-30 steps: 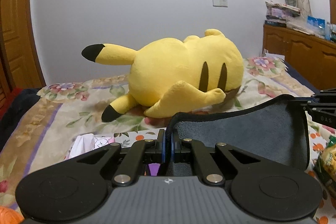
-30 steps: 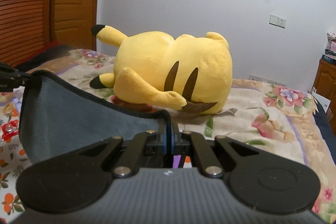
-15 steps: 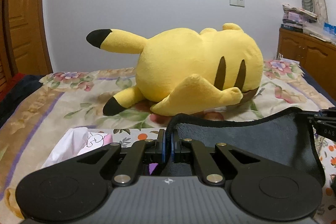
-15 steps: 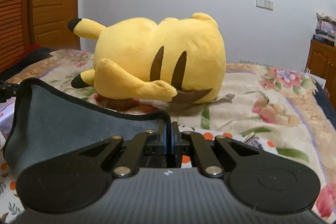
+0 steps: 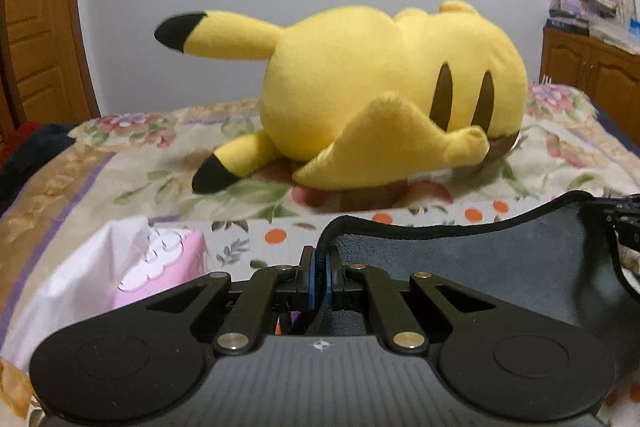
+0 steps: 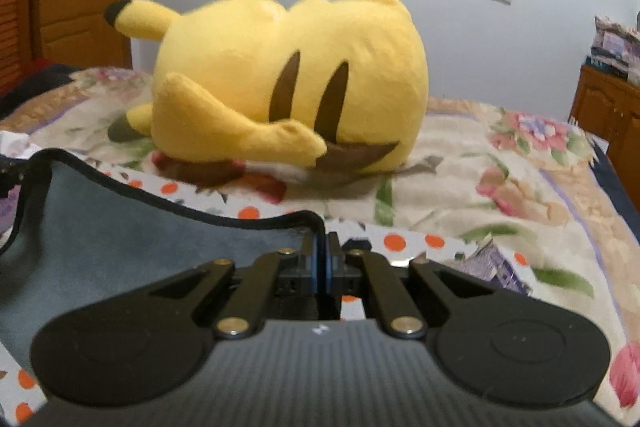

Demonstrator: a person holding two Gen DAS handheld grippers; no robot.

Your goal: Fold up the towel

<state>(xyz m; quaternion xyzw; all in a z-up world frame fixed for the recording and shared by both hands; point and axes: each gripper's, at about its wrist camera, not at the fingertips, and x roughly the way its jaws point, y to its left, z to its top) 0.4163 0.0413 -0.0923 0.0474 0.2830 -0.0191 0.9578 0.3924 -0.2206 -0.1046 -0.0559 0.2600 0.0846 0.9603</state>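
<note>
Two grips: both of my grippers are clamped on one dark grey towel [image 5: 500, 267], one at each top corner.
Left gripper [image 5: 319, 275]: I see its jaws closed right down on the black-piped hem of the towel's left corner, with the cloth running off to my right.
Right gripper [image 6: 322, 267]: its jaws are likewise pressed together on the towel's [image 6: 120, 239] right corner, with the cloth running off to my left.
Towel position: it hangs stretched between the two grippers, its top edge sagging in a shallow curve, held above the bed [image 5: 100, 179].
Bed: it is covered by a floral quilt, with an orange-dotted sheet [image 6: 400, 241] near the grippers.
Plush toy [image 5: 384, 99]: a big yellow one with black-tipped ears lies on its side on the quilt beyond the towel, well apart from it.
Tissue pack [image 5: 160, 263]: pink and white, it sits low on the left of the left wrist view, just beside the gripper body.
Background: I see a wooden door [image 5: 36, 27] at far left and a wooden cabinet [image 5: 592, 75] at far right.
</note>
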